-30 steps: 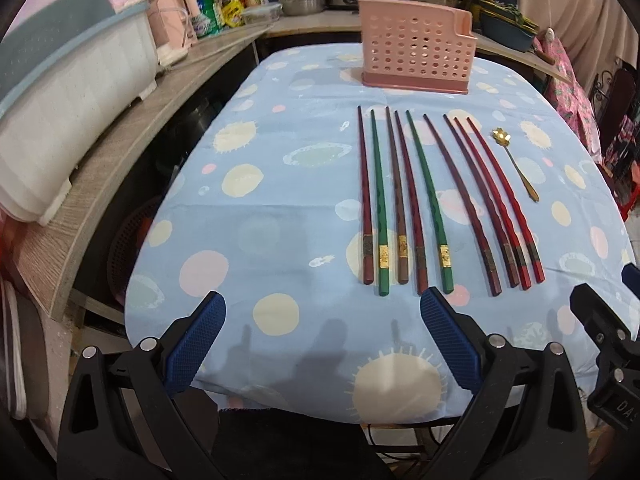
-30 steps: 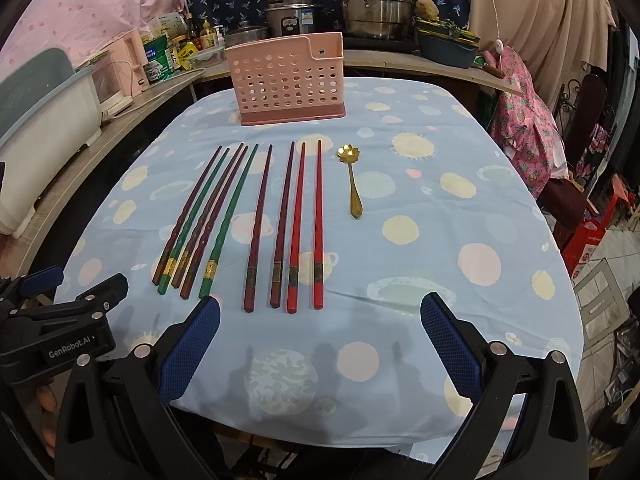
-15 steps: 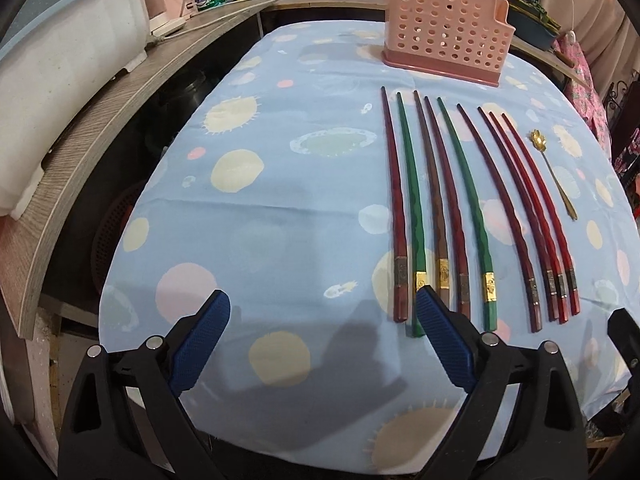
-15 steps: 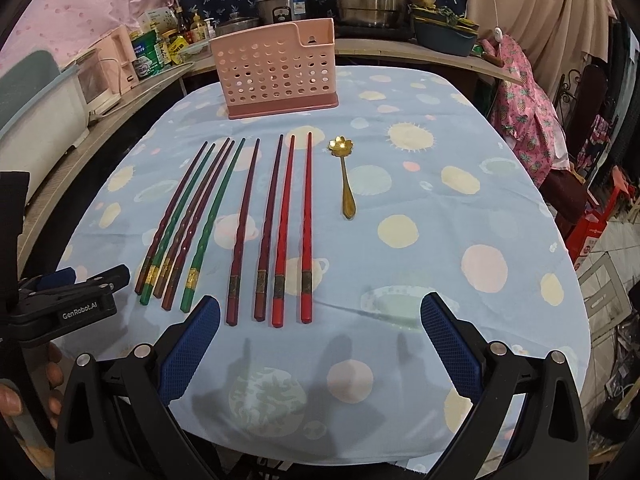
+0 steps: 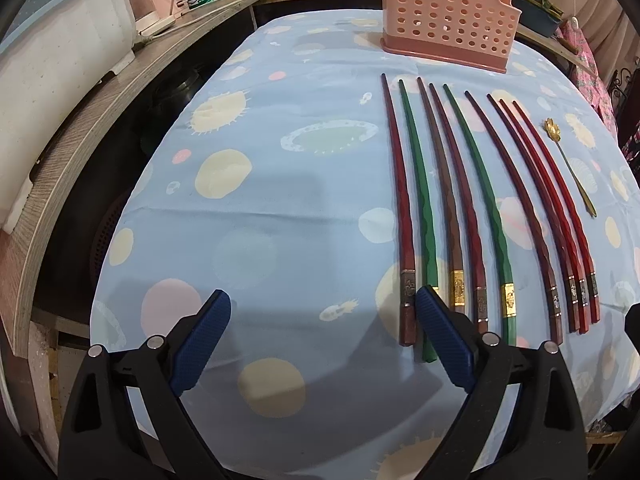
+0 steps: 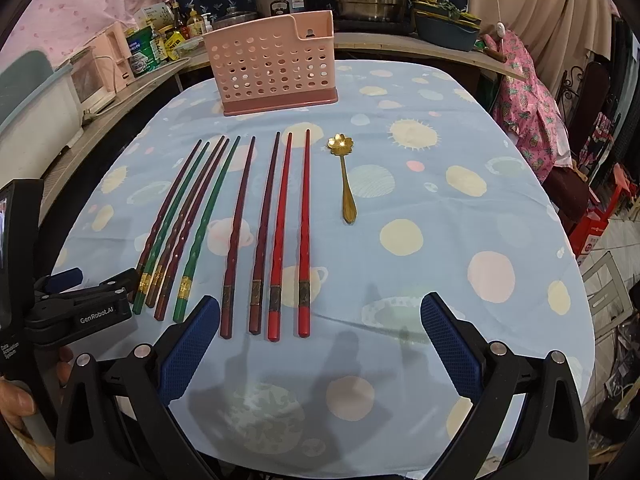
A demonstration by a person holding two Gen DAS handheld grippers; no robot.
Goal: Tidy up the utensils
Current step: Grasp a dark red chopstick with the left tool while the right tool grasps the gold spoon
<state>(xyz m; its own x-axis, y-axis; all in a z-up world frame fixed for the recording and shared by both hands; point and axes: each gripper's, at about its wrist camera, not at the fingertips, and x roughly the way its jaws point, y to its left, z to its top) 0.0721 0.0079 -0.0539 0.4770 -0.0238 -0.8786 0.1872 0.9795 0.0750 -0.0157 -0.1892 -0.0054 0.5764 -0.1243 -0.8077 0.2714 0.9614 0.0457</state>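
Note:
Several red, brown and green chopsticks (image 5: 460, 208) lie side by side on the blue spotted tablecloth (image 5: 260, 220); they also show in the right wrist view (image 6: 240, 224). A gold spoon (image 6: 346, 178) lies to their right. A pink perforated utensil holder (image 6: 276, 68) stands at the table's far end. My left gripper (image 5: 324, 336) is open and empty, low over the cloth; its right finger (image 5: 440, 332) overlaps the near ends of the leftmost chopsticks. My right gripper (image 6: 316, 344) is open and empty near the front edge, by the red chopsticks' near ends.
A wooden counter (image 5: 80, 152) with a white tub (image 5: 60, 52), bottles and pots curves along the left and back. Pink cloth and chairs (image 6: 532, 120) stand at the right. The left gripper shows in the right wrist view (image 6: 80, 300).
My left gripper has moved forward and down toward the near ends of the leftmost chopsticks. My right gripper has edged forward a little. Both stay open.

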